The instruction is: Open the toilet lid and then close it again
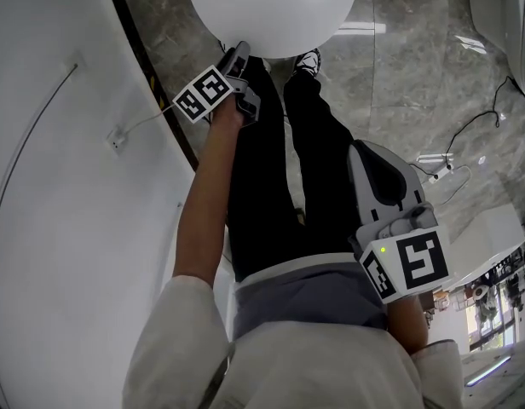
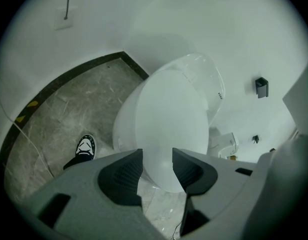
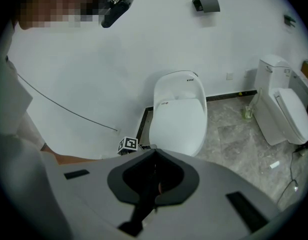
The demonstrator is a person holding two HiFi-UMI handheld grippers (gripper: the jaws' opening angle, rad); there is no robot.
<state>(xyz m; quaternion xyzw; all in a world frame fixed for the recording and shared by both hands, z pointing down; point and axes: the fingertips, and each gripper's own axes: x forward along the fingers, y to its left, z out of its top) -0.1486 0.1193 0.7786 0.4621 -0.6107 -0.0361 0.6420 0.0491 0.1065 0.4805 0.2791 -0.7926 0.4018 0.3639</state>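
Note:
The white toilet has its lid [image 1: 271,7] down flat on the bowl; the lid also shows in the left gripper view [image 2: 169,129] and the right gripper view [image 3: 178,124]. My left gripper [image 1: 239,54] hovers at the lid's front edge. Its jaws stand open [image 2: 157,156], and the rounded front of the lid shows in the gap beyond them, with neither pad pressing on it. My right gripper [image 1: 363,149] hangs by the person's right thigh, well back from the toilet. Its pads meet [image 3: 155,156] with nothing between them.
The person's black-trousered legs and a shoe [image 1: 307,60] stand right in front of the bowl. A curved white wall with a socket [image 1: 116,139] and cable runs along the left. A second toilet [image 3: 286,109] stands to the right, and cables [image 1: 475,122] lie on the marble floor.

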